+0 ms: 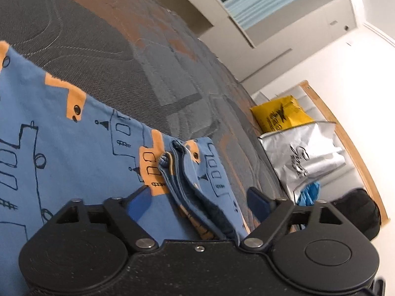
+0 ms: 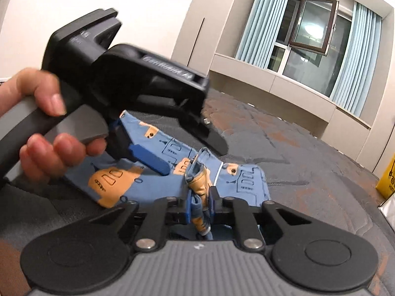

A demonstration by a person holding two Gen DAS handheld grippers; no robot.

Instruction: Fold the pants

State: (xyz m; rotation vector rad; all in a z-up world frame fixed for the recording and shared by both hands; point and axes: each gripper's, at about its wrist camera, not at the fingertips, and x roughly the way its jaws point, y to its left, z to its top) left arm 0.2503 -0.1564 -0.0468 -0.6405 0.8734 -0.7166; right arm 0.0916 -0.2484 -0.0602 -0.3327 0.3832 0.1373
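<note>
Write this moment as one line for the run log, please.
task: fold pants | right gripper: shut on pants waistband | left gripper: open, pants edge between jaws | surface: quilted bed

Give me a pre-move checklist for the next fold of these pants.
1. Right gripper shut on the bunched edge of the pants: ok.
2. Left gripper gripping cloth: not ok, jaws open with the fabric between them.
3. Pants lying flat: not ok, hem folds bunched.
4. Bed bare beyond the pants: ok.
5. Yellow bag and silver bag off the fabric: ok.
</note>
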